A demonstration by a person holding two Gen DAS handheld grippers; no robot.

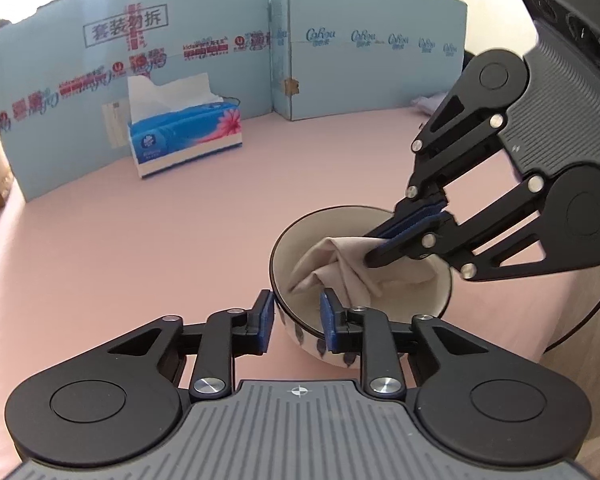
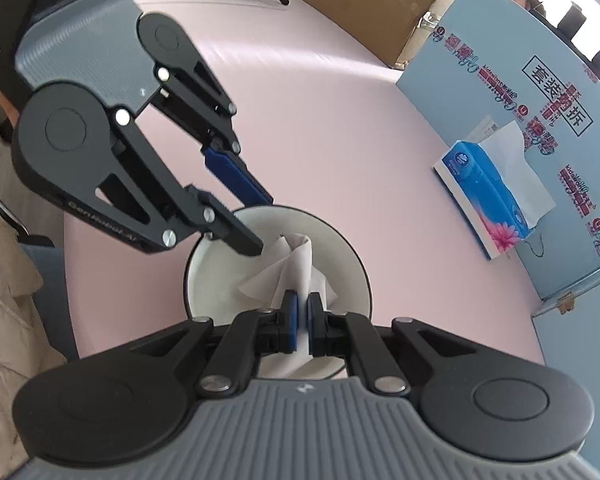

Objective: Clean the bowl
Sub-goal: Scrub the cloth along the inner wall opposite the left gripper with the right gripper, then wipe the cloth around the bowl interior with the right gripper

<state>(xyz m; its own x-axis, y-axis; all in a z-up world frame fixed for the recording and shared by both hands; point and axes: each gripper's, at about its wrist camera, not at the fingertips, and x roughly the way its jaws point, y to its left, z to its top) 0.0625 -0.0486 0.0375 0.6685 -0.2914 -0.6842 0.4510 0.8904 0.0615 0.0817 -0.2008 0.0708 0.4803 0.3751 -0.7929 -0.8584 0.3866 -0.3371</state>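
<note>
A white bowl (image 1: 320, 347) with a dark rim and blue marks outside stands on the pink table. My left gripper (image 1: 298, 317) straddles its near-left rim, one blue pad outside and one inside, pressing on the wall. A crumpled pale tissue (image 1: 332, 268) lies inside the bowl. From the right, my right gripper (image 1: 374, 254) reaches down into the bowl, shut on the tissue. In the right wrist view the right gripper (image 2: 302, 312) pinches the tissue (image 2: 288, 268) over the bowl (image 2: 208, 272). The left gripper (image 2: 262, 224) holds the far-left rim there.
A blue tissue box (image 1: 188, 132) (image 2: 488, 204) with a sheet sticking out stands near the light-blue cardboard wall (image 1: 340, 80) (image 2: 540, 100). A brown carton (image 2: 380, 0) sits at the table's far side. A person's beige sleeve (image 2: 4, 300) is at the left.
</note>
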